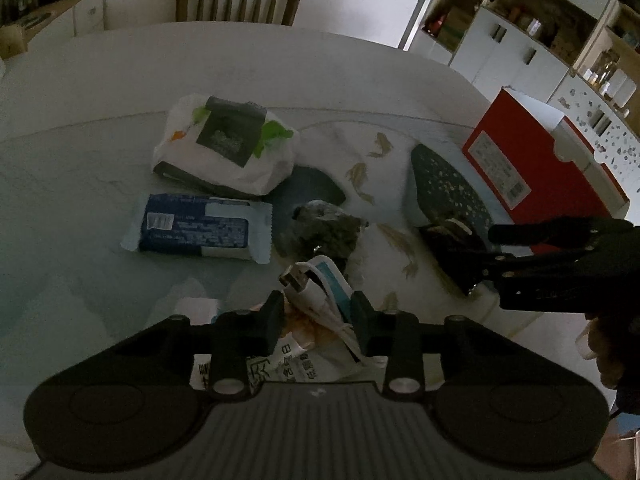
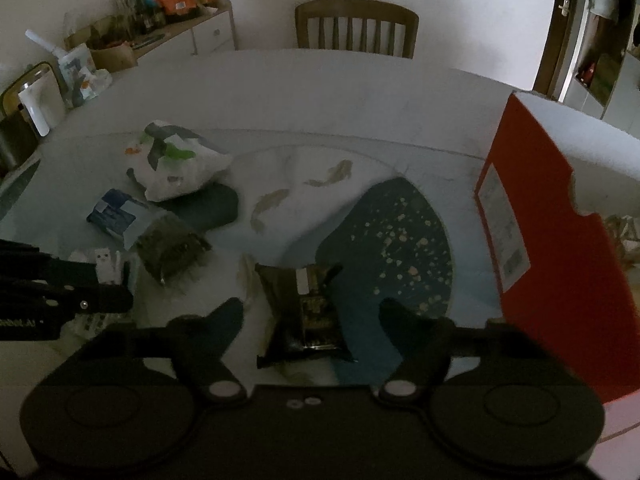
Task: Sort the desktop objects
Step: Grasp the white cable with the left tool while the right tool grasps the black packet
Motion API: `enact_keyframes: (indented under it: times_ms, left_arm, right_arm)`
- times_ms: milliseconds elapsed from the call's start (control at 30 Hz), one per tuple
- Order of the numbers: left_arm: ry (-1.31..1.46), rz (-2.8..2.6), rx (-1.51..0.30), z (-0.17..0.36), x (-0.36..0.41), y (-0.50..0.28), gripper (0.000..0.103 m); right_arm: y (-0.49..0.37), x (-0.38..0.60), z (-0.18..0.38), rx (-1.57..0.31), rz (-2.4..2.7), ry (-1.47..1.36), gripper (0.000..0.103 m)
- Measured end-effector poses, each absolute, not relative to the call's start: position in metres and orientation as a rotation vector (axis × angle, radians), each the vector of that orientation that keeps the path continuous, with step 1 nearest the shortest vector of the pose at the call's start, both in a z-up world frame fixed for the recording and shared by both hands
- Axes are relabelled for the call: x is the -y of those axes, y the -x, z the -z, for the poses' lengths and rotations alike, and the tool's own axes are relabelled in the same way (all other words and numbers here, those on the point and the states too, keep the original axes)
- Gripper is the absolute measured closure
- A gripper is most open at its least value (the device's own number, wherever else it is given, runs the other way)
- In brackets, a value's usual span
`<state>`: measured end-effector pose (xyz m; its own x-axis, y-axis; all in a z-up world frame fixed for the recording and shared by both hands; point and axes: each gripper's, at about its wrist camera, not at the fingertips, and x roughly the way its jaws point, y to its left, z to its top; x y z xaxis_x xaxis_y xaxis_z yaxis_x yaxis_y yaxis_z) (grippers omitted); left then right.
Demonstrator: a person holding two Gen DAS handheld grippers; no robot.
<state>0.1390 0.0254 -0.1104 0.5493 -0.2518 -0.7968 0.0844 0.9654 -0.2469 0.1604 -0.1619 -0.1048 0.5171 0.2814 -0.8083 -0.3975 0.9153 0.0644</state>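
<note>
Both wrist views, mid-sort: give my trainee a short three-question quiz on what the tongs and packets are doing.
1. True or false: the left tongs are shut on a white USB cable.
2. What lies between the open fingers of the right tongs?
A. blue wipes pack
B. dark foil packet
C. white plastic bag
3. What colour is the box standing right of the right tongs?

Key: 1 true. 2 B, the dark foil packet, not yet gripped. 3 red.
</note>
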Motion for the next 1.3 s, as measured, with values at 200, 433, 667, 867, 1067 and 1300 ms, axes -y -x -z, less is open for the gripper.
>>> enact_keyframes:
  times_ms: [200,433,667,867,1067,1300]
  left_arm:
    - [0.198,0.199,-0.973,0.112,-0.027,-0.141,0.076]
    - [0.213,0.197,-0.972,0.111,-0.029,-0.141,0.087]
    - [0.225,0.203,-0.963,0.107,-0.027,-0.141,0.092]
    - [0.233,0.211,-0.96,0.103,-0.024,-0.138,0.094]
    - [0.231,0.221,-0.959,0.095,-0.018,-0.135,0.094]
    - [0.229,0.244,-0.942,0.082,-0.008,-0.131,0.094]
  right_arm:
    - [-0.162,0.159,0.109,-0.954,-0.413,0.144,0.05]
    - [-0.162,0.157,0.109,-0.955,-0.419,0.155,0.067]
    - [-0.159,0.16,0.105,-0.948,-0.426,0.154,0.072]
    - [-0.15,0.165,0.094,-0.927,-0.422,0.157,0.072]
    - [-0.142,0.173,0.085,-0.918,-0.418,0.141,0.072]
    - [-0.132,0.182,0.071,-0.896,-0.414,0.124,0.072]
